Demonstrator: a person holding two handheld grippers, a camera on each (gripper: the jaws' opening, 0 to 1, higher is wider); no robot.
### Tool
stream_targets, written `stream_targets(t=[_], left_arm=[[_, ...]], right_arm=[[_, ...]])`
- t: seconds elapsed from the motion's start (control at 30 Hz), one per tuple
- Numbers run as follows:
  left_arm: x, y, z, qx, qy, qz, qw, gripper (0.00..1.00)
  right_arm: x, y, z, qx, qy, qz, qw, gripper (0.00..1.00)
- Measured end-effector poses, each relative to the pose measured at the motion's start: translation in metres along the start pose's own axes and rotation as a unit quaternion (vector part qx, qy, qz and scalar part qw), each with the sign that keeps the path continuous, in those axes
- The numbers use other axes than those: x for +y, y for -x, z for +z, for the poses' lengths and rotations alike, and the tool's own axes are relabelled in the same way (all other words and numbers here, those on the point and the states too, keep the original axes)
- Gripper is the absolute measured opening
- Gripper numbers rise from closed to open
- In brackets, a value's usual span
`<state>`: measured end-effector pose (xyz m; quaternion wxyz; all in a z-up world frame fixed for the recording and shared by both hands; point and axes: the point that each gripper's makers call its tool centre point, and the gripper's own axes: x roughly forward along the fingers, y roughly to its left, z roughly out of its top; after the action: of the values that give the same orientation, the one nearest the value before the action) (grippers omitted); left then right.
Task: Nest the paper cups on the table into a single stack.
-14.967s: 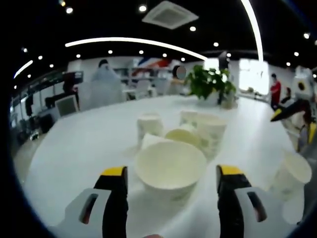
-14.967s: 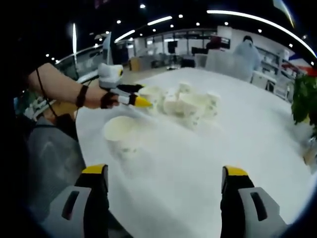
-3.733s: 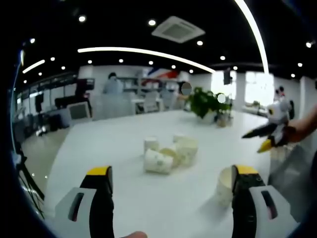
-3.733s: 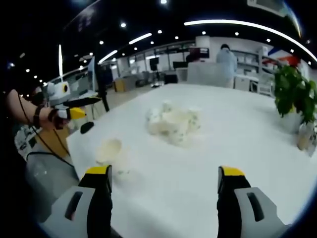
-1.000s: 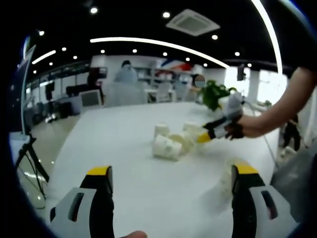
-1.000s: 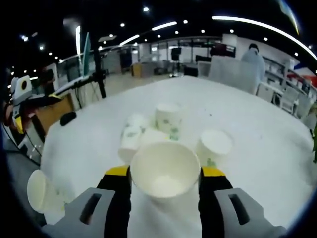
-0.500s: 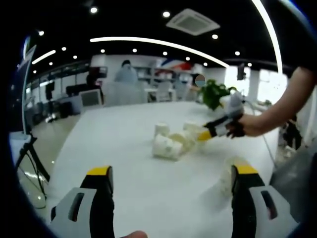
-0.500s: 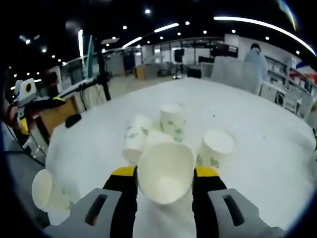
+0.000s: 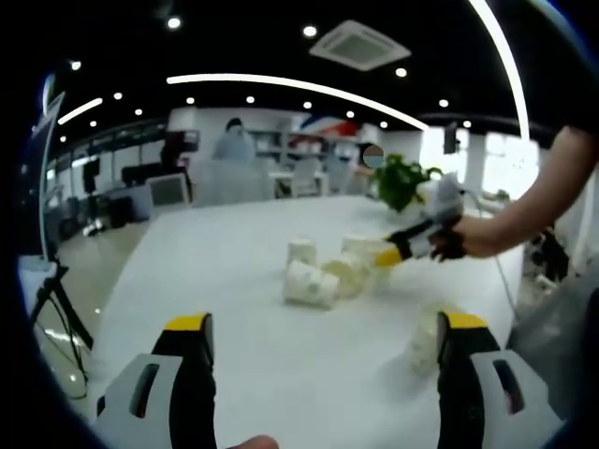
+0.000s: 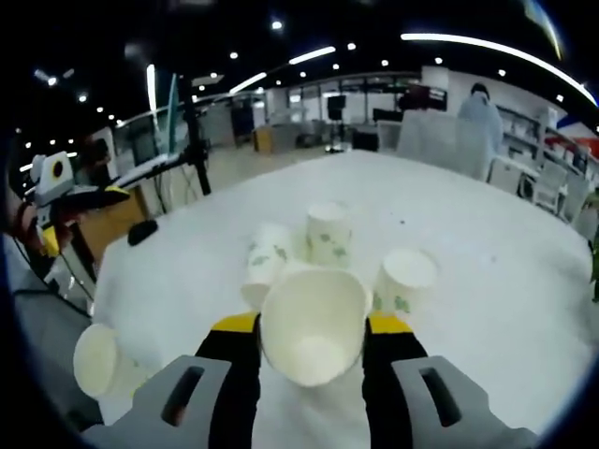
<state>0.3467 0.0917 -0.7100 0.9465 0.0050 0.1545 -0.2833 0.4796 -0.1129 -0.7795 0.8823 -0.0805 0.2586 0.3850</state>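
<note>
Our right tongs (image 10: pixel 313 348) clench one white paper cup (image 10: pixel 313 323), hiding part of the cluster; three more cups (image 10: pixel 328 234) show behind on the white desk (image 10: pixel 487 281). A fifth cup (image 10: pixel 101 360) sits apart near the desk's edge. Our left tongs (image 9: pixel 323 327) hang spread, grasping nothing.

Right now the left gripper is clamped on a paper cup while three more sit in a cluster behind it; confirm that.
Wrong gripper: the right gripper is shut on the paper cup, as the right gripper view shows. The cluster of three does sit behind it.
</note>
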Motion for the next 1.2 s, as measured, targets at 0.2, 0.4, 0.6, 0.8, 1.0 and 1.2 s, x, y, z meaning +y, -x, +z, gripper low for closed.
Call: stream_targets(t=[0.2, 0.4, 0.6, 0.8, 1.0, 1.2], left_arm=[[-0.001, 0.003, 0.002, -0.005, 0.0, -0.001, 1.0, 0.97], [-0.003, 0.005, 0.004, -0.007, -0.001, -0.002, 1.0, 0.97], [-0.005, 0.007, 0.004, -0.009, -0.003, -0.004, 0.9999, 0.97], [-0.005, 0.007, 0.005, -0.01, -0.004, -0.005, 0.9999, 0.97], [-0.006, 0.006, 0.006, -0.012, -0.003, -0.007, 0.9999, 0.97], [-0.007, 0.004, 0.007, -0.013, -0.004, -0.01, 0.9999, 0.97]], right_arm=[[0.005, 0.007, -0.002, 0.001, 0.002, -0.002, 1.0, 0.39], [0.005, 0.012, -0.004, 0.001, 0.0, -0.005, 1.0, 0.39], [0.005, 0.019, -0.005, 0.002, 0.001, -0.009, 1.0, 0.39], [0.005, 0.024, -0.003, 0.0, 0.0, -0.011, 0.9999, 0.39], [0.004, 0.031, 0.0, -0.005, 0.001, -0.016, 0.9999, 0.39], [0.002, 0.04, 0.002, -0.009, -0.002, -0.017, 0.9998, 0.38]])
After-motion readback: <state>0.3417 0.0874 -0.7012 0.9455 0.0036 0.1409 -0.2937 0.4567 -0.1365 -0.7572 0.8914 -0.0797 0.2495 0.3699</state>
